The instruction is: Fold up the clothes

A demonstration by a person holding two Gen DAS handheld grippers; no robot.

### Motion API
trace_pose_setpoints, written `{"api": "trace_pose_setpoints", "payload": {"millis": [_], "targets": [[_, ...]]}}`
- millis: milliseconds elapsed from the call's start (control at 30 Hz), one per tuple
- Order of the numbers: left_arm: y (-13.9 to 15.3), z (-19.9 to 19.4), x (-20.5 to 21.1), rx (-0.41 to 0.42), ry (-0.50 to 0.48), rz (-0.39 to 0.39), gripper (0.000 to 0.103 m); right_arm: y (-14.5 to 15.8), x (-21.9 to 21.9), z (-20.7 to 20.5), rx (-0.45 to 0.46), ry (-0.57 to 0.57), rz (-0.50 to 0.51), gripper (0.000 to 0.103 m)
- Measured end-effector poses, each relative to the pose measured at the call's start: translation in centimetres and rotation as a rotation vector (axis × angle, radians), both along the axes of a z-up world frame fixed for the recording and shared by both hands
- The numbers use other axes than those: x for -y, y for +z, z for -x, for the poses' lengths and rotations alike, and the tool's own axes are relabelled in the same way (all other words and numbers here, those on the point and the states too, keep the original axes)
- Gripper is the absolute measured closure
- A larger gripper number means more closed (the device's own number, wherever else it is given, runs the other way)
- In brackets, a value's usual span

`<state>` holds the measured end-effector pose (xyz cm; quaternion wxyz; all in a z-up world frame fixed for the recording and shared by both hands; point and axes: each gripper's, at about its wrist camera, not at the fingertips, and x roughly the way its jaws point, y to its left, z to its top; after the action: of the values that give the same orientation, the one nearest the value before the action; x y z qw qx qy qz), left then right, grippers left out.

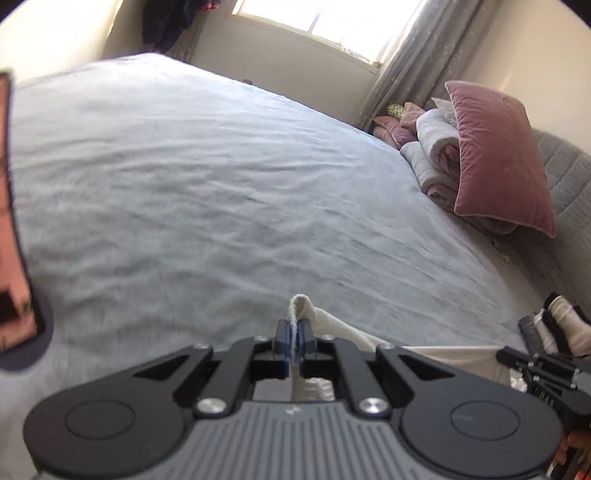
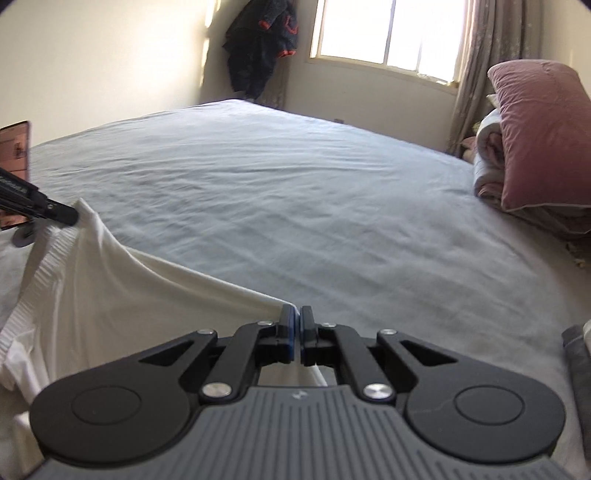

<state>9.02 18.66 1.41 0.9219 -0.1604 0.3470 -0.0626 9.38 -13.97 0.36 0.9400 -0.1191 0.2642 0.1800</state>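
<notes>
A white garment (image 2: 103, 273) with a ribbed hem hangs stretched above the pale blue bed sheet (image 2: 277, 206). My left gripper (image 1: 295, 332) is shut on a ribbed edge of the white garment (image 1: 301, 308), which sticks up between the blue pads. My right gripper (image 2: 297, 325) is shut on another corner of the cloth, which runs off to the left. In the right wrist view the left gripper's black tip (image 2: 64, 214) pinches the far corner at the left. In the left wrist view the right gripper (image 1: 532, 363) shows at the right edge.
A pink pillow (image 1: 498, 158) leans on rolled bedding (image 1: 436, 147) at the bed's right side. Folded dark and white clothes (image 1: 557, 328) lie near the right edge. A window (image 2: 388, 33) and hanging dark clothes (image 2: 262, 48) are at the back wall. A pink box (image 1: 11, 221) stands at the left.
</notes>
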Motion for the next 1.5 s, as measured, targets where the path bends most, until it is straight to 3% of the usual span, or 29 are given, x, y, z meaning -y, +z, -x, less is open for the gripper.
{"api": "trace_pose_setpoints", "payload": {"millis": [200, 400, 667, 833, 900, 967, 1100, 1233, 1500], "targets": [[0.0, -4.9, 0.7, 0.018, -0.001, -0.074, 0.099, -0.9, -2.1, -4.4, 0.042, -0.072, 0.056, 0.101], [-1.6, -9.5, 0.5, 0.011, 0.012, -0.056, 0.099, -1.9, -3.0, -8.4, 0.054, -0.138, 0.094, 0.101], [-5.7, -13.3, 1.3, -0.071, 0.028, -0.042, 0.098, -5.2, -3.8, -12.0, -0.012, -0.187, 0.133, 0.101], [-5.7, -12.7, 1.4, -0.057, 0.011, -0.062, 0.091, -6.5, -4.1, -11.7, -0.019, -0.202, 0.144, 0.100], [-5.2, -12.2, 1.4, -0.072, 0.008, -0.062, 0.071, -6.0, -4.1, -11.5, -0.031, -0.216, 0.121, 0.091], [-4.5, -11.2, 1.4, -0.073, 0.006, -0.048, 0.061, -5.2, -3.8, -11.3, -0.073, -0.227, 0.067, 0.089], [-3.1, -9.1, 1.5, -0.085, -0.004, -0.009, 0.061, -3.5, -3.0, -9.4, -0.115, -0.223, 0.006, 0.087], [-2.1, -6.2, 2.3, -0.089, -0.026, 0.004, 0.059, -2.5, -2.5, -6.7, -0.133, -0.199, 0.003, 0.068], [-1.2, -0.8, 3.6, -0.092, -0.085, 0.076, 0.058, -1.2, -1.4, -0.8, -0.201, -0.135, -0.063, 0.067]]}}
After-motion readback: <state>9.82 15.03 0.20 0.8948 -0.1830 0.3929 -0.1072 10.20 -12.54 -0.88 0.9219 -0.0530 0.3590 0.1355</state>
